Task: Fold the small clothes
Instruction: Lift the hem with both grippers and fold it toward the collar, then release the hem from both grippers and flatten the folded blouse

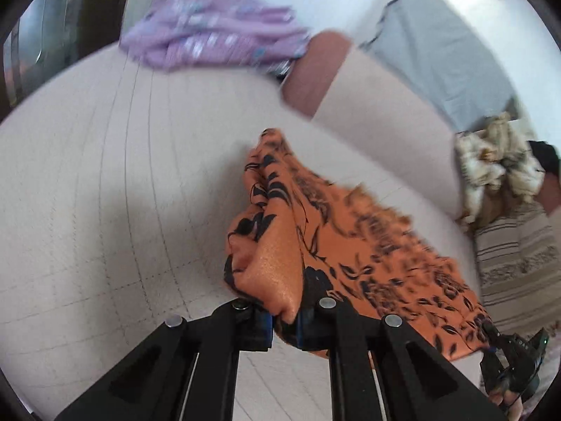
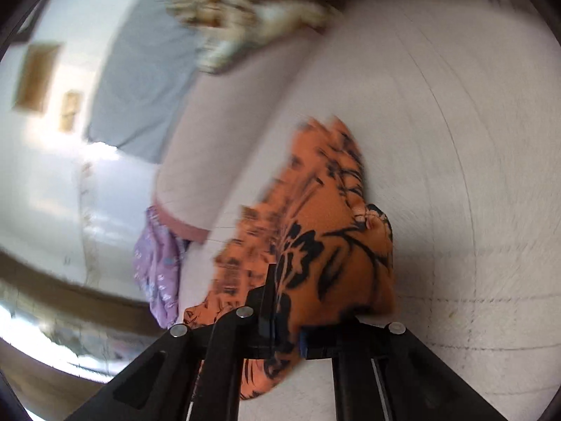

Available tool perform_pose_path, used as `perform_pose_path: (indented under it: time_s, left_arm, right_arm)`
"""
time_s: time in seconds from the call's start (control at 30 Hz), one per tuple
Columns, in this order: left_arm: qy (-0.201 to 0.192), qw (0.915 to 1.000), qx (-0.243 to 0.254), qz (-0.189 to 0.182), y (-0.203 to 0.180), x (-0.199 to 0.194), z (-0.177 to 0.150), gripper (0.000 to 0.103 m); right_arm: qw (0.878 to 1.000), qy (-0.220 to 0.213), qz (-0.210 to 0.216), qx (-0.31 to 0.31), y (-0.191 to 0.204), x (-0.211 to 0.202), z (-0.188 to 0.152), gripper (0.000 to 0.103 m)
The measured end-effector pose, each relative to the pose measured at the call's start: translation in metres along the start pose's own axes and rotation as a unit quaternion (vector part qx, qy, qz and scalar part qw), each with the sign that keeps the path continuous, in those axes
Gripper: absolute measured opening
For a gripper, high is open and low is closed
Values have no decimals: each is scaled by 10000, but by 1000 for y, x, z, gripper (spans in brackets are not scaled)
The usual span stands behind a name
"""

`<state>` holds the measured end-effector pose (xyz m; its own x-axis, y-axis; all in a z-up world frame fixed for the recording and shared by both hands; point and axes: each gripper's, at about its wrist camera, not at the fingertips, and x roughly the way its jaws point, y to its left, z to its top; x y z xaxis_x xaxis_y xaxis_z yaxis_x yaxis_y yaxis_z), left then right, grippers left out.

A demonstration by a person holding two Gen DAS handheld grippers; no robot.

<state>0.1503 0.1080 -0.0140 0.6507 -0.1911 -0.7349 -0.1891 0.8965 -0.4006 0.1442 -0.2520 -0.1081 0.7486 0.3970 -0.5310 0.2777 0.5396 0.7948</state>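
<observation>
An orange garment with a black leaf print (image 1: 350,245) hangs stretched between both grippers above a pale quilted bed (image 1: 105,193). My left gripper (image 1: 284,326) is shut on a bunched edge of it at the bottom of the left wrist view. The other end runs right to my right gripper (image 1: 505,361), seen small at the lower right. In the right wrist view my right gripper (image 2: 285,333) is shut on a fold of the orange garment (image 2: 333,245), which drapes over its fingers. Both views are motion-blurred.
A crumpled purple floral garment (image 1: 210,28) lies at the far side of the bed (image 2: 455,175), next to a long pinkish bolster (image 1: 368,112). A beige patterned cloth heap (image 1: 498,165) and a striped cloth (image 1: 515,256) sit at the right. A grey pillow (image 1: 438,52) lies beyond.
</observation>
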Motion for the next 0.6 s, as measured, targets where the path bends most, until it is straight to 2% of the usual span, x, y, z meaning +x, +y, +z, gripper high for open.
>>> perform_pose_path:
  time_s: [0.1,0.2,0.27,0.3,0.33,0.37,0.4,0.43,0.47,0.6]
  left_arm:
    - [-167,9997,109,-172,-5,-35,-17,9]
    - [43,9998,175,-49,11,-39,-55,13]
    - [391,9983,188,386,36,-12,-87,22]
    - [718,9957,89,579,51,3,-99,22]
    - [1098,9922,-108,583,67,16,-110,24]
    - [797,9962,-311,177,80,6,-113,29]
    - [693,9968,-264,285,83,-4,-110,34]
    - [652,9964,-201,498,83,-11,-108,44]
    - [495,9967,-172,614,84,-21,-104,46]
    - [103,9983,-56,563,78,-45,-87,49]
  right_arm:
    - [9995,-100,185,-254,16,-40,-8,8]
    - [9994,-27,83,-332,2,-63,-34,9]
    - [9985,272,-237,-422,-28,-63,-57,14]
    - [9970,550,-515,-200,-55,-57,-69,16]
    - [9944,796,-678,142,-82,-54,-79,16]
    - [9932,878,-664,389,-100,-57,-85,16]
    - [9936,852,-612,425,-107,-63,-86,17]
    - [9947,756,-659,239,-107,-73,-87,17]
    - [9949,627,-790,-61,-102,-85,-87,18]
    - [9925,371,-925,-704,-76,-102,-63,18]
